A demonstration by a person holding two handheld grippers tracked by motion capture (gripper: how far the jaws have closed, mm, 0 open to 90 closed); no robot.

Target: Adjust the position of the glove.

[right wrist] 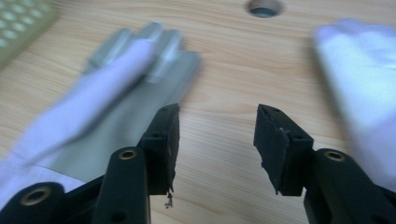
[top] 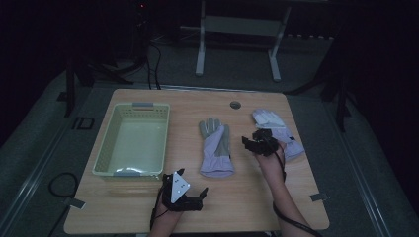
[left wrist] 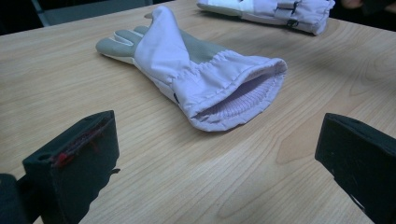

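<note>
1. High view: a wooden table (top: 148, 207) is carrying a pale green basket (top: 132, 139) at its left, a lilac-and-grey glove (top: 216, 147) lying flat near the middle with its fingers pointing away from the person, and a second glove (top: 276, 129) lying at the right.
2. High view: the left hand-held gripper (top: 190, 195) is resting low at the near edge of the table, just below the basket's near corner and well short of the middle glove's cuff. Its jaws are standing apart with nothing between them.
3. High view: the right hand-held gripper (top: 257, 142) is hovering between the two gloves, close beside the second glove's cuff end. Whether it is touching that glove cannot be told from here.
4. Left gripper view: the left hand-held gripper (left wrist: 217, 154) is standing released, its two black jaws wide apart over bare wood. The lilac-and-grey glove (left wrist: 196, 70) is lying ahead of them, open ribbed cuff facing the camera, apart from both jaws. The second glove (left wrist: 275, 10) is lying farther back at the top edge.
5. Right gripper view: the right hand-held gripper (right wrist: 215, 140) is standing partly released, jaws apart over bare table, gripping nothing. The lilac-and-grey glove (right wrist: 116, 88) is lying blurred to one side, and the second glove (right wrist: 364, 79) is lying blurred to the other; neither is between the jaws.
</note>
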